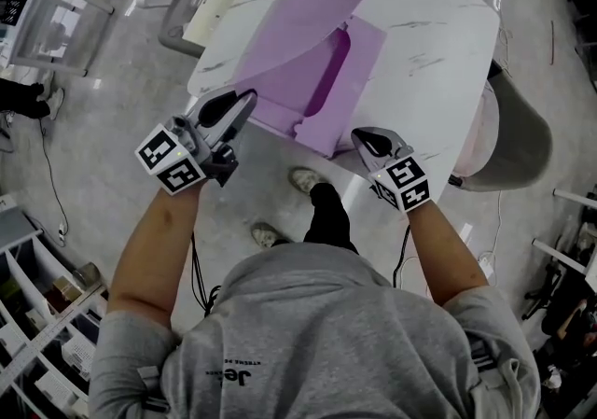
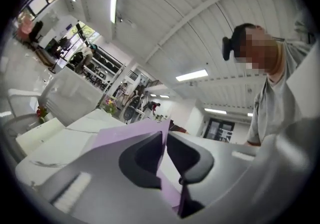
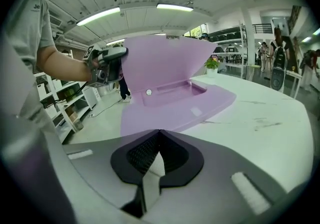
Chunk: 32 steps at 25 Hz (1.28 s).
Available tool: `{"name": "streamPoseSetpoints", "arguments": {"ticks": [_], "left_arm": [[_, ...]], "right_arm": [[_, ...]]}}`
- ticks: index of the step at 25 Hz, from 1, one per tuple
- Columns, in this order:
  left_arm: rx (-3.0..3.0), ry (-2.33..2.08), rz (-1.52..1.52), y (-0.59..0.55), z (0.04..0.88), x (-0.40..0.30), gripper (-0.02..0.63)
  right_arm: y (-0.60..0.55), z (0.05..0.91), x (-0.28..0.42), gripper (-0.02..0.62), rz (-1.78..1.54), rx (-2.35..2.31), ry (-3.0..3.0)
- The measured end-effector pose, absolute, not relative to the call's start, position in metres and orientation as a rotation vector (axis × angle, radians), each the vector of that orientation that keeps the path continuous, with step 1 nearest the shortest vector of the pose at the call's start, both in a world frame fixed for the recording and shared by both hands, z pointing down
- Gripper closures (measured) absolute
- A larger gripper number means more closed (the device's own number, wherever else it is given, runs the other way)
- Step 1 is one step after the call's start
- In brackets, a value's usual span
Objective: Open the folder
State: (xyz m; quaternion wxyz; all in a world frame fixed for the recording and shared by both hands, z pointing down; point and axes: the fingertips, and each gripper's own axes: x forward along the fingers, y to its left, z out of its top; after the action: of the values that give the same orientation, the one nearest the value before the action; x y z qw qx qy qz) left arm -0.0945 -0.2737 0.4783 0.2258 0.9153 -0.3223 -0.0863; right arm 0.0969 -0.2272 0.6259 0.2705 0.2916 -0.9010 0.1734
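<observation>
- grey cotton sweatshirt (image 1: 317,333): dark letters "je" on its front, the next letter unclear; the small line beside them is too fine to read.
- the same "je" on the sweatshirt (image 3: 30,23) in the right gripper view.
- black-and-white square markers, no letters, on the cubes of the left gripper (image 1: 244,102) and right gripper (image 1: 362,135).

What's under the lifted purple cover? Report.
Under the cover, pinched by the left gripper: the back leaf, with a moulded channel and round stud, no papers. The fold behind it is hidden.
</observation>
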Motion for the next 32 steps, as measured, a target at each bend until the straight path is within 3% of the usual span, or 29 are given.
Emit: {"name": "streamPoseSetpoints", "arguments": {"ticks": [7, 13, 23, 32], "left_arm": [[2.31, -1.129, -0.544, -0.294, 0.463, -0.181, 0.523], [2.122, -1.384, -0.62, -0.308, 0.483, -0.26, 0.543], [1.819, -1.688, -0.488, -0.322, 0.576, -0.361, 0.545], [1.695, -1.786, -0.269, -0.329, 0.644, -0.383, 0.537]], "right_arm": [[-0.26, 0.586, 0.076, 0.592, 0.421, 0.822, -2.51], [-0.291, 0.561, 0.063, 0.592, 0.393, 0.867, -2.565], [-0.354, 0.521, 0.041, 0.592, 0.355, 0.962, -2.639], [-0.383, 0.51, 0.042, 0.592, 0.343, 0.981, -2.664]]}}
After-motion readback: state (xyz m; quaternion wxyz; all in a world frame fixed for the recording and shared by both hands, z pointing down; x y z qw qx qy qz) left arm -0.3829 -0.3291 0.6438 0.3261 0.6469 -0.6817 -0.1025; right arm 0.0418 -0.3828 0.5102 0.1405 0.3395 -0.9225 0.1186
